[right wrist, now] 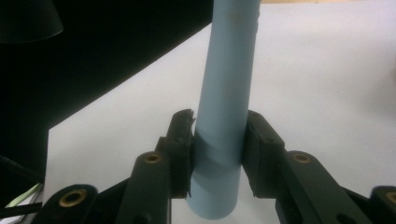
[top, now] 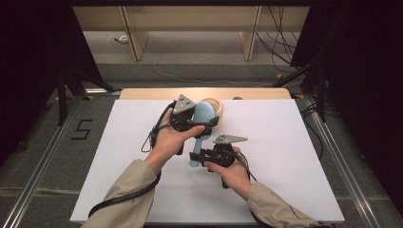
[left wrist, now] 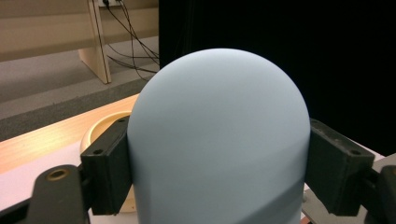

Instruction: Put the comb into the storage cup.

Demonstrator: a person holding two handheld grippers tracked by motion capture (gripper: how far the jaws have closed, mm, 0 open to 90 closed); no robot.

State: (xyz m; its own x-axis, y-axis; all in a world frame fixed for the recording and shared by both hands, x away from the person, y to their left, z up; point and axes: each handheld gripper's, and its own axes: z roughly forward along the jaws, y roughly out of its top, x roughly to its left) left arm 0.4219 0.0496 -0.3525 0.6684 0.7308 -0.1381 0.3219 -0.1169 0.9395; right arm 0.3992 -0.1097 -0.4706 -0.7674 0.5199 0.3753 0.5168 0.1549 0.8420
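while the blue brush (top: 202, 124) is clamped at its handle by the right gripper (top: 196, 156), its head is pinched by the left gripper (top: 213, 124), so it is steadied at both ends above the table (top: 285, 156).

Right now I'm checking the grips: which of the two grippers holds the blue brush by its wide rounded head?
The left gripper: its jaws flank the light blue brush at the domed head, while the right gripper clamps the narrow handle end.

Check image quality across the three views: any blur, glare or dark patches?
High view: sharp, white table sheet evenly lit, dark surround, no glare. Left gripper view: blue brush head close and soft, black backdrop at right. Right gripper view: brush handle and fingers slightly soft, upper left in deep shadow.
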